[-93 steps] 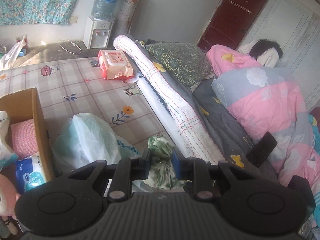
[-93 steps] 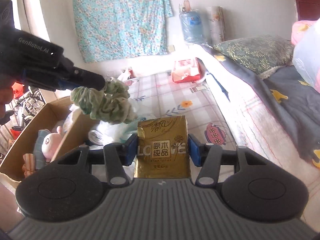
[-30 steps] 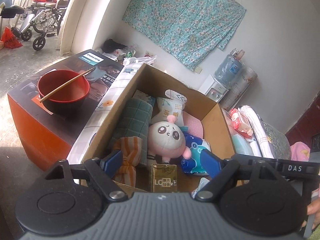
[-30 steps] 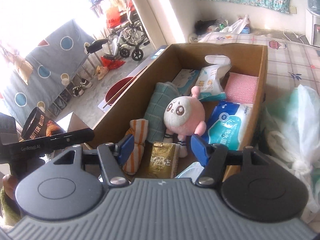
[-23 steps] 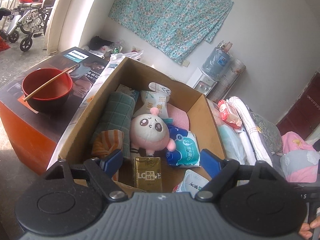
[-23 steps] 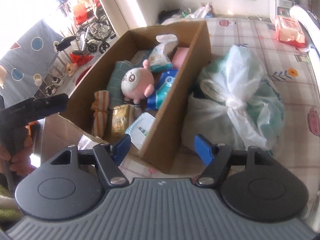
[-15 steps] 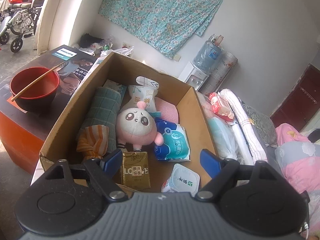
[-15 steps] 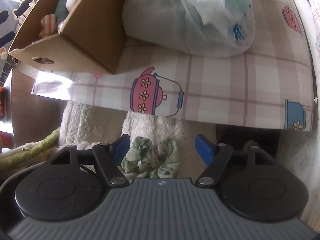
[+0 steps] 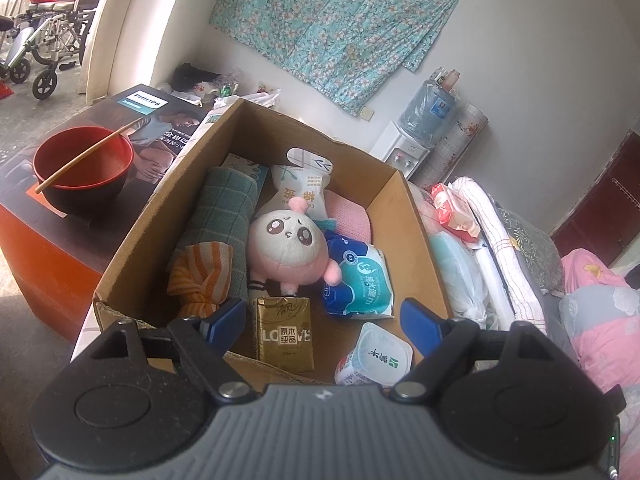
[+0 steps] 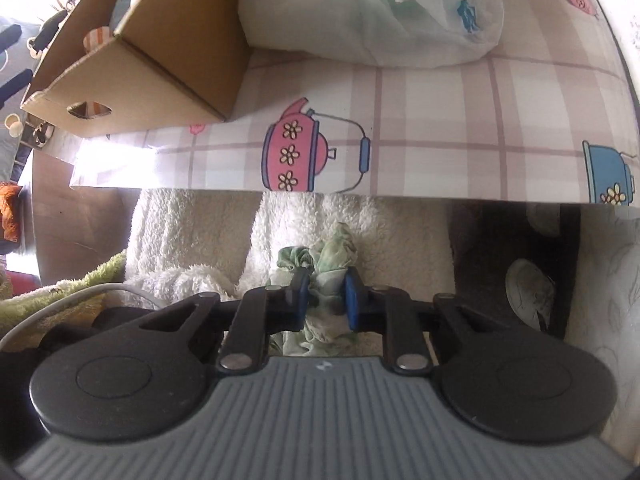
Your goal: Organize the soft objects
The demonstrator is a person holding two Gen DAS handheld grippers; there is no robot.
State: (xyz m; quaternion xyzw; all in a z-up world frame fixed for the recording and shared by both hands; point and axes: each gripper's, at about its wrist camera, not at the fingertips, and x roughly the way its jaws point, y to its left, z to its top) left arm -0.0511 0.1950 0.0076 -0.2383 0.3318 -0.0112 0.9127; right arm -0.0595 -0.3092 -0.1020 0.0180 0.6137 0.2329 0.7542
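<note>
The cardboard box (image 9: 416, 216) holds a pink plush toy (image 9: 286, 246), a green towel roll (image 9: 222, 216), an orange striped cloth (image 9: 200, 276), a gold tissue pack (image 9: 284, 334), a blue wet-wipe pack (image 9: 358, 282) and other packets. My left gripper (image 9: 320, 320) hovers open over the box's near end with nothing between its fingers. My right gripper (image 10: 326, 294) points down below the mat's edge and is shut on a green-and-white scrunchie (image 10: 328, 258) lying on a white fluffy towel (image 10: 192, 236). The box's outer corner (image 10: 136, 64) shows at upper left in the right wrist view.
A red bowl (image 9: 82, 166) with a chopstick rests on a dark printed carton left of the box. A white plastic bag (image 10: 372, 12) lies on the teapot-patterned mat (image 10: 440, 120) beside the box. Bedding (image 9: 592, 312) is piled at right. A water dispenser (image 9: 404, 148) stands by the far wall.
My right gripper dropped from above the box to below the mat's edge, then closed its open jaws on the scrunchie. The left gripper stayed open and drifted slightly over the box.
</note>
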